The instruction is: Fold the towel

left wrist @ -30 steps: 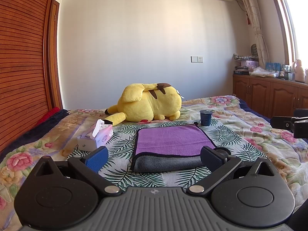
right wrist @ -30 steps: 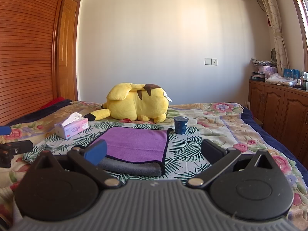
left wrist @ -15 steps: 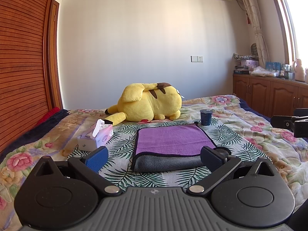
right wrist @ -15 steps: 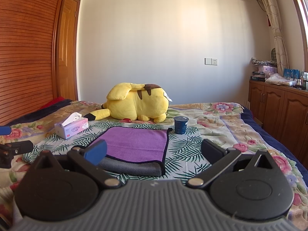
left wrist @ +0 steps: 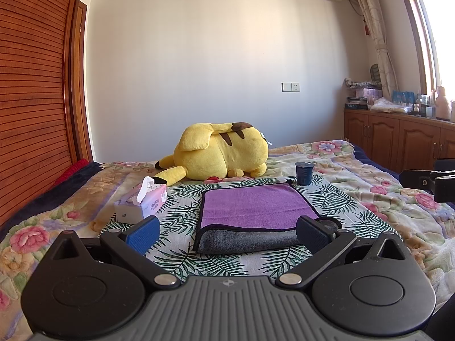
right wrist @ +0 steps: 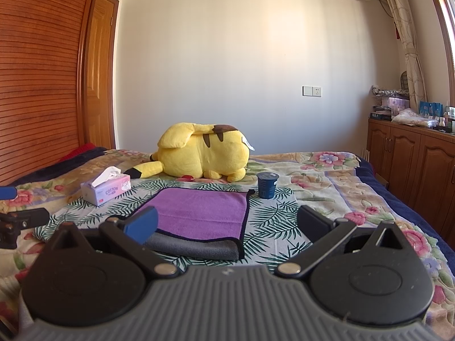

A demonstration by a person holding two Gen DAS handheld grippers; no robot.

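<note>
A folded towel (left wrist: pixel 256 207), purple on top and grey underneath, lies flat on the palm-leaf sheet of the bed; it also shows in the right wrist view (right wrist: pixel 204 213). Its folded grey edge faces me. My left gripper (left wrist: pixel 227 231) is open and empty, held just short of that near edge. My right gripper (right wrist: pixel 227 221) is open and empty, at the towel's near right corner. Each gripper shows at the edge of the other's view.
A yellow plush toy (left wrist: pixel 221 150) lies beyond the towel. A tissue box (left wrist: pixel 142 201) stands to its left. A dark blue cup (left wrist: pixel 304 172) stands at its far right corner. Wooden cabinets (right wrist: pixel 412 159) line the right wall. The floral bedspread (left wrist: pixel 378 199) extends right.
</note>
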